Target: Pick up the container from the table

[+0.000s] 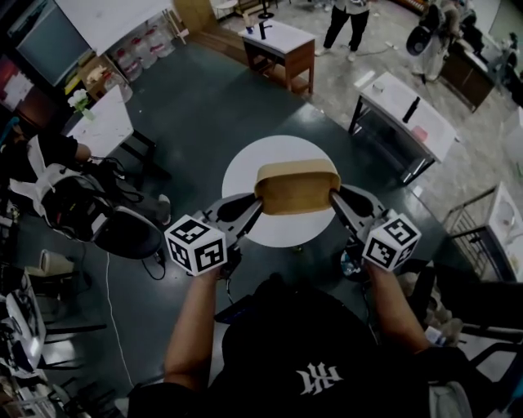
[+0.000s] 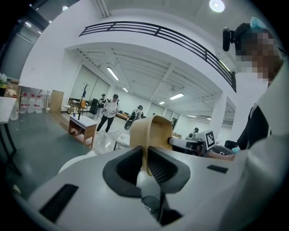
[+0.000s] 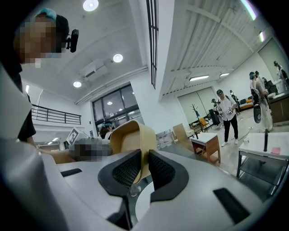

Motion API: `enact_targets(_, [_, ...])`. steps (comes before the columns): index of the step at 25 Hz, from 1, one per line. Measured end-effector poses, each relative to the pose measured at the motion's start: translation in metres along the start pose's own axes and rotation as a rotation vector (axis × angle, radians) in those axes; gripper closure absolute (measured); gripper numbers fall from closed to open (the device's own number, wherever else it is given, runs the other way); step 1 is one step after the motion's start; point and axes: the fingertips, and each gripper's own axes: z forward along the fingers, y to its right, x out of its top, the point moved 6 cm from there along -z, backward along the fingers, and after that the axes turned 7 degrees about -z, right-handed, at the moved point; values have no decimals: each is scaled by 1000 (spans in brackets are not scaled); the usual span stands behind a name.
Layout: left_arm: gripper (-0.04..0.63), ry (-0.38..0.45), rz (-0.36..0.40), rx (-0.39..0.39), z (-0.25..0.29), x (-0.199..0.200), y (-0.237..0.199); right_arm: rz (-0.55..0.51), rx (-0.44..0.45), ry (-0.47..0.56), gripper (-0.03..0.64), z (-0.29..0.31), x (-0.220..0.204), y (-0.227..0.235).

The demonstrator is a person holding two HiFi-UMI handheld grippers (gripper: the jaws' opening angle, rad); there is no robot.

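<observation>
Container (image 1: pixel 297 186): tan, open-topped, with rounded corners. You hold it between both grippers, in front of your chest. From the head view it sits over the middle of the round white table (image 1: pixel 242 175). Whether its base touches the tabletop, I cannot tell.

Left gripper (image 1: pixel 258 206): clamped on the container's left end wall. In the left gripper view the two dark ribbed pads (image 2: pixel 128 168) press on either side of that thin tan wall, and the wall rises upright out of the gap. The far end of the container curves away ahead of the jaws. The marker cube (image 1: pixel 196 244) sits just above your left hand.

Right gripper (image 1: pixel 333 199): clamped on the opposite end wall. In the right gripper view its pads (image 3: pixel 161 170) pinch the wall edge-on, and the container's body opens up to the left of the jaws. A strip of the white tabletop shows below them.

The two grippers face each other across the container, one at each short end, at about the same height. The container looks level from above.

Surroundings: dark floor (image 1: pixel 196 106) around the table. A wood-sided table (image 1: pixel 282 47) is well beyond it. A white-topped table (image 1: pixel 407 108) on a dark frame is off to the right. People (image 1: pixel 347 20) stand in the background.
</observation>
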Motion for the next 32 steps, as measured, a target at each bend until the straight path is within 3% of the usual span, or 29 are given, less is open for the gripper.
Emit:
enact_targets(11, [557, -1, -30, -43, 1, -3, -11, 6, -21, -22, 541, 1, 6, -6])
enact_targets(18, [557, -7, -31, -80, -30, -1, -42, -17, -47, -48, 541, 29, -3, -39])
enact_targets(32, [557, -30, -51, -126, -45, -4, -73, -19, -85, -84, 541, 52, -14, -58])
